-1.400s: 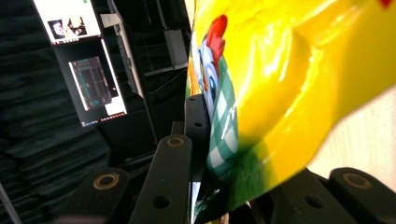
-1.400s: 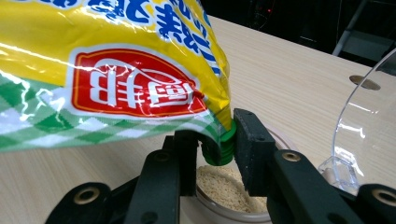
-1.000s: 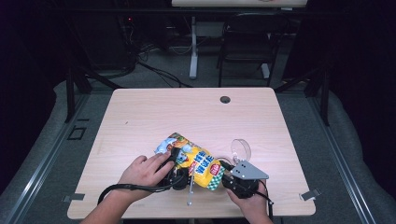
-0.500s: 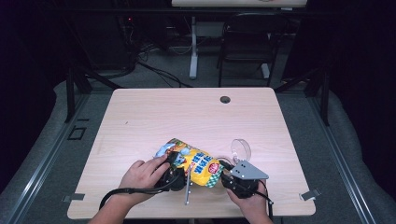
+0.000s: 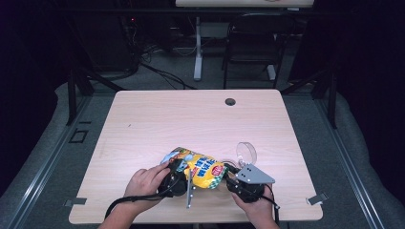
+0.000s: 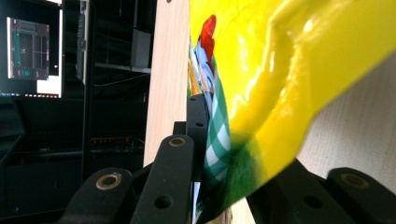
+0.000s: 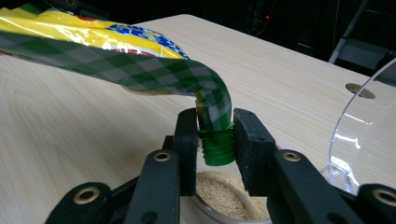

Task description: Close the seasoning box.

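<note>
A yellow pouch [image 5: 198, 167] with a green chequered end lies tilted across the table's near middle, held between both grippers. My left gripper [image 5: 177, 175] is shut on the pouch's [image 6: 280, 70] bottom edge, with the foil pinched between its black jaws [image 6: 233, 154]. My right gripper [image 5: 232, 180] is shut on the pouch's green screw spout [image 7: 218, 145], its pads on either side of the neck [image 7: 215, 135]. The spout points down over a small clear dish of pale grains [image 7: 226, 193].
A clear round lid [image 5: 246, 152] stands on edge just behind the right gripper, and its rim [image 7: 364, 135] rises at the right of the right gripper view. A thin metal stick [image 5: 189, 190] lies near the front edge. A cable hole [image 5: 230, 101] sits far back.
The left hand and its end of the pouch have drifted slightly toward the near edge. The right gripper has kept still on the spout.
</note>
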Demonstrator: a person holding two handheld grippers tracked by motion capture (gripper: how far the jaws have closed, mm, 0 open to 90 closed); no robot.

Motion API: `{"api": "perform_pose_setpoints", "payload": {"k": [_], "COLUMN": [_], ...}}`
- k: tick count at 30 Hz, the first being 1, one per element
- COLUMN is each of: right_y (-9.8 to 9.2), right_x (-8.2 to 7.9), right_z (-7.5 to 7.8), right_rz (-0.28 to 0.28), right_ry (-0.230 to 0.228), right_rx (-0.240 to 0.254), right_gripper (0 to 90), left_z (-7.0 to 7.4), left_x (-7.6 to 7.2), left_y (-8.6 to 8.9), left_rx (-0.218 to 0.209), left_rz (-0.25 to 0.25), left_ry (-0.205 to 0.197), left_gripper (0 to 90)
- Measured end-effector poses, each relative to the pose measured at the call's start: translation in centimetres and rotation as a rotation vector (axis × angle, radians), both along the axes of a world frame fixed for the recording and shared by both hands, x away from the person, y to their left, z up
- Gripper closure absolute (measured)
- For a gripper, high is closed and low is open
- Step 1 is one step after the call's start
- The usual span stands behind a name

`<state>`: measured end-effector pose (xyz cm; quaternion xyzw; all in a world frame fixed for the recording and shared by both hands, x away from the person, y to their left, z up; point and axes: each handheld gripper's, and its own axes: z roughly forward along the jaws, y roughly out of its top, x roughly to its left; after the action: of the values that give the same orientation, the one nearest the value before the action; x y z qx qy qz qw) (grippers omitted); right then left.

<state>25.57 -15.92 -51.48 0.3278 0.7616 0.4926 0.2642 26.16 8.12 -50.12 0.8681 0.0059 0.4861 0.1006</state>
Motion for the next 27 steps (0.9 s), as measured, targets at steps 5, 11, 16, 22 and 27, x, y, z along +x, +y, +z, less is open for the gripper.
{"api": "perform_pose_setpoints", "payload": {"k": [5, 11, 16, 22, 27], "right_y": [0.0, 0.2, 0.3, 0.3, 0.3], "right_x": [0.0, 0.0, 0.1, 0.2, 0.2], "right_z": [0.0, 0.0, 0.0, 0.0, 0.0], "right_rz": [0.002, 0.004, 0.003, 0.005, 0.001], "right_ry": [-0.003, -0.001, 0.0, 0.0, -0.004], "right_rx": [0.002, -0.001, 0.002, 0.002, 0.012], "right_gripper": [71.3, 71.3, 71.2, 71.1, 70.8], "left_z": [-0.2, -0.8, -1.2, -1.6, -2.1], "left_x": [0.1, 0.2, 0.5, 0.7, 0.8], "left_y": [0.3, 0.6, 0.9, 1.2, 1.3], "left_rx": [-0.031, -0.071, -0.106, -0.14, -0.184], "left_rz": [0.003, 0.007, 0.008, 0.015, 0.016], "left_ry": [0.019, 0.047, 0.074, 0.118, 0.15], "left_gripper": [83.9, 84.0, 83.9, 83.9, 83.9]}}
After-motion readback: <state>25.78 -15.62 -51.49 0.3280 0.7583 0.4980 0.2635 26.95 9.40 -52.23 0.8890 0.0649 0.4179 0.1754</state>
